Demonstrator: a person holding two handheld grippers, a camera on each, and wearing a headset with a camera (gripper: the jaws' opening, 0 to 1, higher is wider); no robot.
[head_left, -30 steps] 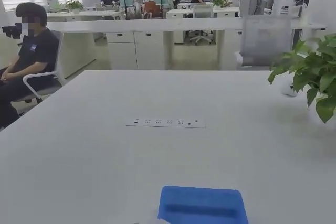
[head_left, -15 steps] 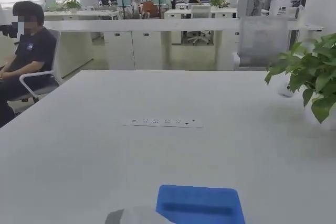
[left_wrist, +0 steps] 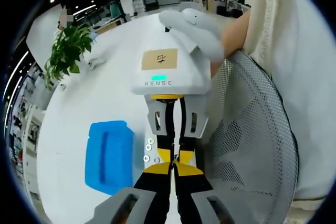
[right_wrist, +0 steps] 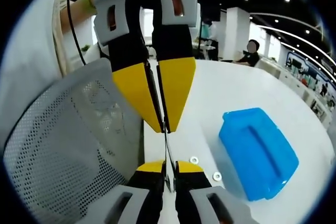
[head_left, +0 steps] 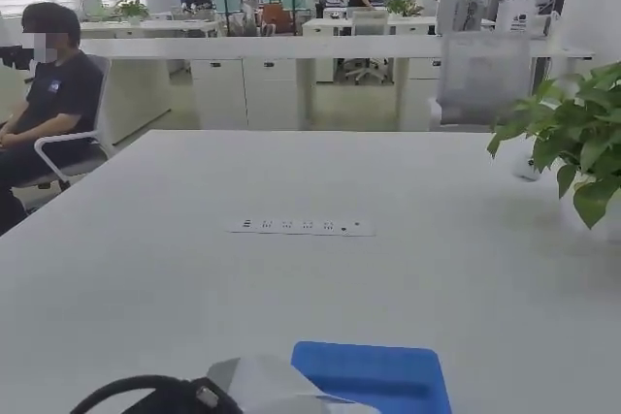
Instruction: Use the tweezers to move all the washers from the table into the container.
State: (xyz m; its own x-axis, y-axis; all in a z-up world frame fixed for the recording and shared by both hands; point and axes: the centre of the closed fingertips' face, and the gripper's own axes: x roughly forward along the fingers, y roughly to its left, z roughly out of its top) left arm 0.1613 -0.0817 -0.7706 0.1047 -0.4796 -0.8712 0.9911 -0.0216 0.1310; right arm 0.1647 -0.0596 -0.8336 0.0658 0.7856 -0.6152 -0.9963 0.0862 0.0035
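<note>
Thin metal tweezers [right_wrist: 166, 148] run between two grippers that meet tip to tip. My right gripper [right_wrist: 168, 169] is shut on their lower end. My left gripper [right_wrist: 164, 125] comes down from the top of the right gripper view, its yellow jaws closed around the upper part. In the left gripper view my left gripper [left_wrist: 172, 168] faces the right gripper [left_wrist: 174, 156]. A blue container [left_wrist: 110, 153] [right_wrist: 257, 150] [head_left: 369, 375] lies on the white table. Small washers [left_wrist: 149, 149] [right_wrist: 194, 159] lie beside it. A gripper's grey body [head_left: 257, 383] sits at the bottom edge of the head view.
A grey mesh chair back [left_wrist: 252, 145] [right_wrist: 68, 145] is right beside both grippers. A power strip [head_left: 303, 227] is set in mid-table. A potted plant [head_left: 572, 143] stands at the right edge. A person [head_left: 53, 94] sits on a chair at the far left.
A gripper's grey body and a black cable have come up into the bottom of the head view, left of the blue container. The camera has shifted slightly.
</note>
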